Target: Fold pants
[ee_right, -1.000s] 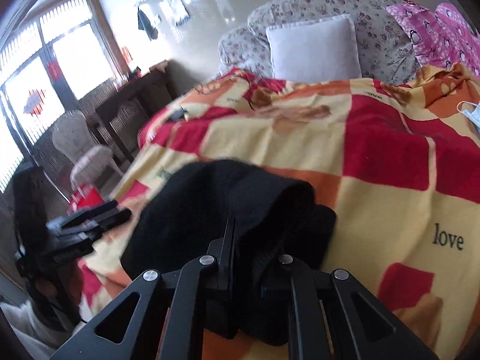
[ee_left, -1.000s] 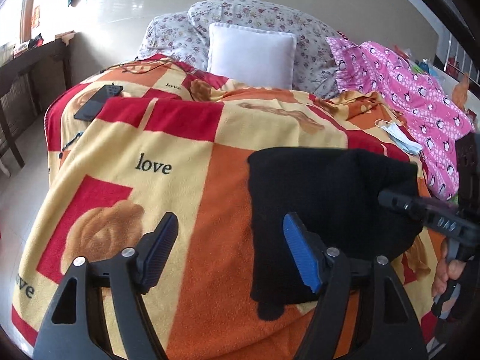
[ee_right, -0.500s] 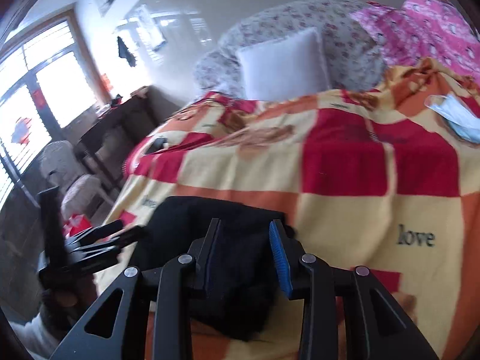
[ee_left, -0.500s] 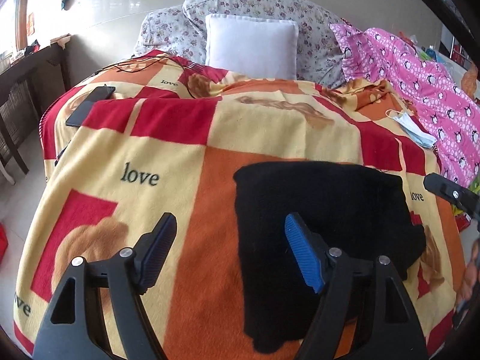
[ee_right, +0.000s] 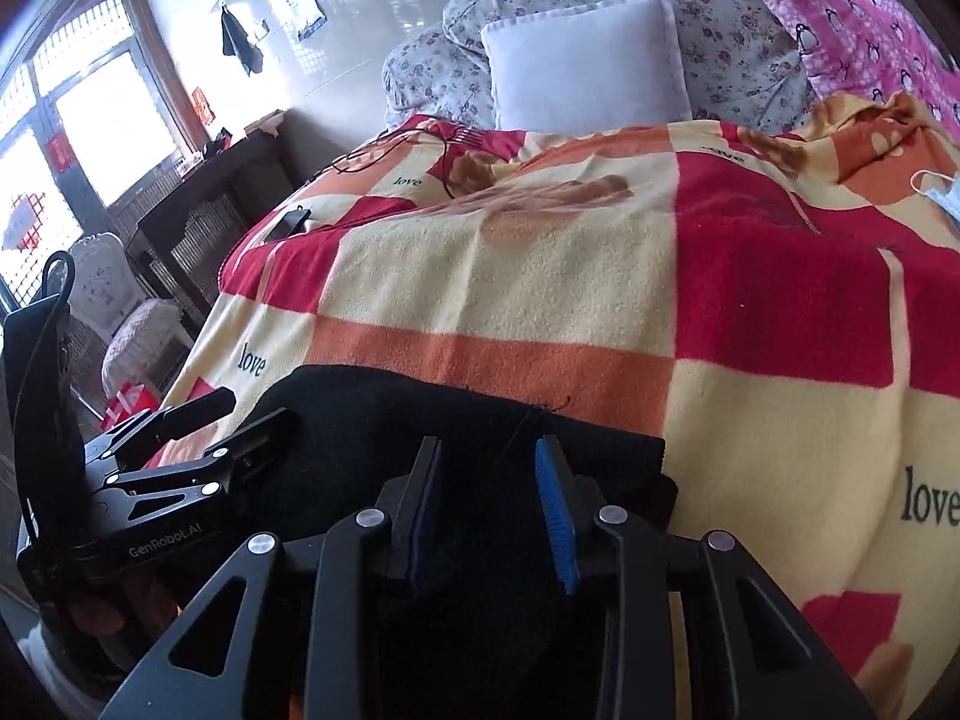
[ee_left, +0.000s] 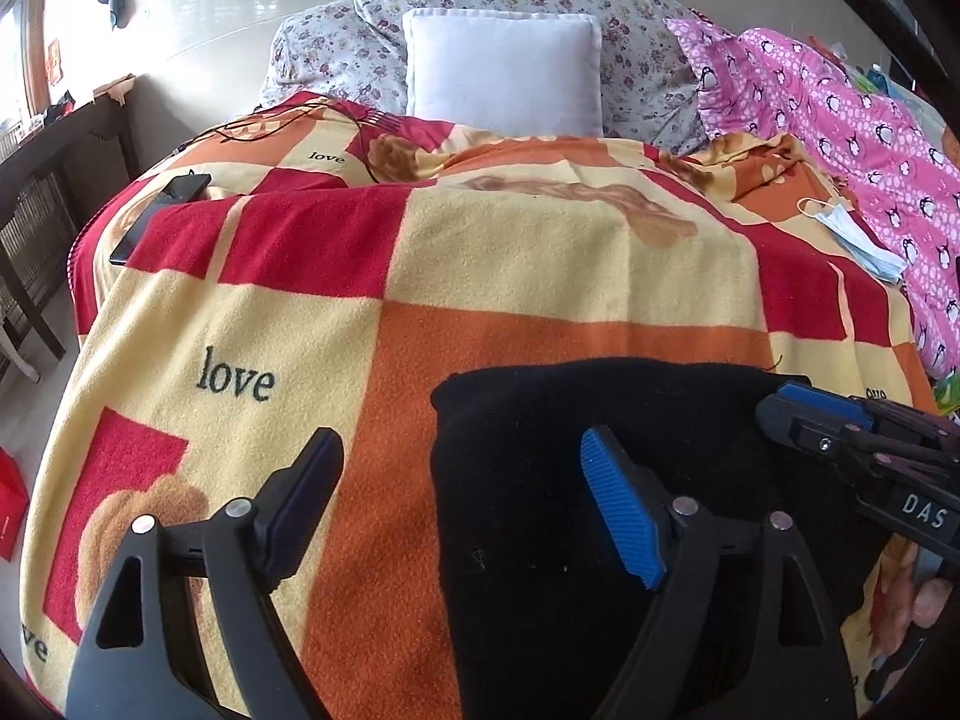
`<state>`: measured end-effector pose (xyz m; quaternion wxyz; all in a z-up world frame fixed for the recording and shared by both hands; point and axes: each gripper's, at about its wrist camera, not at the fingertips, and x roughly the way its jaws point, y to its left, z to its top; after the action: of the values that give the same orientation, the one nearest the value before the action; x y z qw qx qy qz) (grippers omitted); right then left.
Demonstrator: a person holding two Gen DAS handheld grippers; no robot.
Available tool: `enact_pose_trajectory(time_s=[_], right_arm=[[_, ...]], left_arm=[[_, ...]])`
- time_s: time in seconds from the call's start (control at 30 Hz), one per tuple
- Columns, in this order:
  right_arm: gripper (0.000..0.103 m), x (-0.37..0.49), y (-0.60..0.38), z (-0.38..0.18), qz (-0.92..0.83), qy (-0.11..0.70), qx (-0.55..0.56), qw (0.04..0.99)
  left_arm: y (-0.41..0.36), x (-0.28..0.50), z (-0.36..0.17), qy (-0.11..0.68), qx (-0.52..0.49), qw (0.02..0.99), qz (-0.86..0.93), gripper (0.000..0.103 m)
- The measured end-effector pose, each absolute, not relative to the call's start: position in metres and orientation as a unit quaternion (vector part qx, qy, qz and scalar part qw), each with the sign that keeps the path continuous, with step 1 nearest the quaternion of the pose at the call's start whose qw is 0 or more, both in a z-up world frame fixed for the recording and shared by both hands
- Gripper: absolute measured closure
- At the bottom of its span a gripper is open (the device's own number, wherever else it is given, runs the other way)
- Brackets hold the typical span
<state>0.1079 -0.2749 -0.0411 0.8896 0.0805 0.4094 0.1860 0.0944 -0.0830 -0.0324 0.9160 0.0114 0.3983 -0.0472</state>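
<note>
Item: pants [ee_left: 576,480], black, lying as a flat, roughly rectangular folded bundle on the near right part of the blanket [ee_left: 480,276], close to the bed's near edge.

Handling, as judged: soft, limp knit cloth, light, not fragile; it likely sags and slides apart if lifted by one point. Layers probably shift on the fleecy blanket rather than slip freely.

Where to take hold, as judged: the two far corners or the stacked edge, pinching through all layers at once.

Tools: left gripper [ee_left: 462,504] spread wide, right finger over the pants' left part, left finger over bare blanket, holding nothing. Right gripper [ee_right: 489,510] parted, narrower gap, poised over the pants, gripping nothing visible.

Nearby: white pillow [ee_left: 504,69], face mask [ee_left: 852,234], phone [ee_left: 159,216].
</note>
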Motion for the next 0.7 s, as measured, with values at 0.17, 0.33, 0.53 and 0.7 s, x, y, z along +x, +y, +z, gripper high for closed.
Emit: enact_pose_trajectory(time_s=[0.17, 0.33, 0.53, 0.7], right_arm=[[0.064, 0.083, -0.269, -0.019, 0.19, 0.396, 0.059, 0.896], [0.059, 0.045, -0.264, -0.016, 0.196, 0.396, 0.035, 0.897], [0.059, 0.022, -0.26, -0.035, 0.174, 0.403, -0.002, 0.898], [0.059, 0.018, -0.265, -0.036, 0.175, 0.401, 0.011, 0.899]], left_arm=[[-0.08, 0.086, -0.028, 0.396, 0.008, 0.917, -0.045, 0.021], [-0.077, 0.074, -0.024, 0.394, 0.006, 0.918, -0.047, 0.021], [-0.077, 0.066, -0.03, 0.398, -0.002, 0.916, -0.049, 0.021], [-0.072, 0.061, -0.028, 0.408, -0.022, 0.911, -0.057, 0.021]])
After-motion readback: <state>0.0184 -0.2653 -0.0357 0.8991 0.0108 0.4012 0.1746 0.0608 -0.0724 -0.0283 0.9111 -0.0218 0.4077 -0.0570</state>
